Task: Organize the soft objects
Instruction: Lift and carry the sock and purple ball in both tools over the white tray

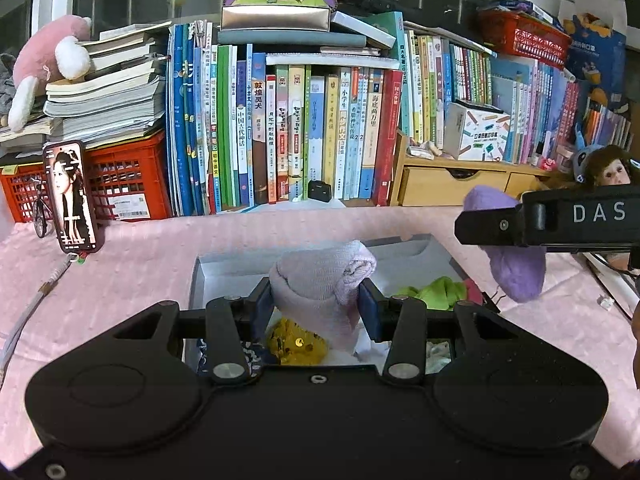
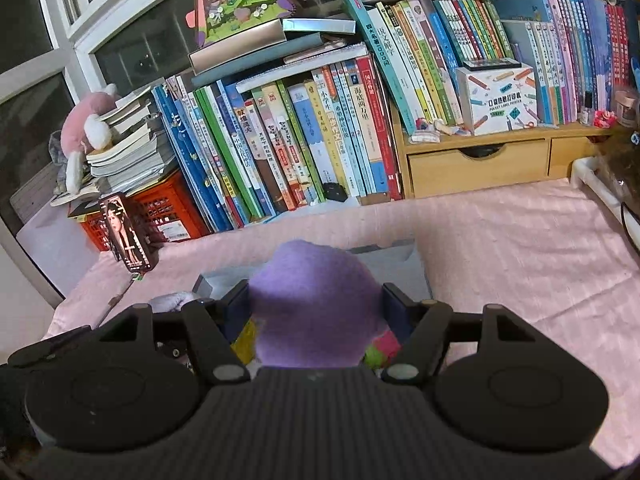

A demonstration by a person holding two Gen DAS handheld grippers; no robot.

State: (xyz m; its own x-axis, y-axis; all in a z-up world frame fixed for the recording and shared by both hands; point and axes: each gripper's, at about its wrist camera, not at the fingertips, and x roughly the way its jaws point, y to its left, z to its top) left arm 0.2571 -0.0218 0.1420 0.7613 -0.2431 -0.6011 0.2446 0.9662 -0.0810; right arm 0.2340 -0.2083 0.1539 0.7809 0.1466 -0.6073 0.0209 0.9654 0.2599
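Left gripper [image 1: 316, 304] is partly closed, its blue pads pressed on both sides of a rolled pale-lilac cloth [image 1: 320, 280] that it holds above the open grey box [image 1: 424, 244]; under it in the box lie a yellow sequined item [image 1: 296, 344] and a green cloth [image 1: 434, 292]. Right gripper [image 2: 316, 312] stands a little wider and clamps a fuzzy purple soft item [image 2: 316, 304] beside the box's right edge, possibly just over it, as the item hides most of the box in the right wrist view. The box sits on a pink tablecloth [image 1: 140, 264], with a propped phone [image 1: 70, 196] and a row of books [image 1: 280, 128] behind.
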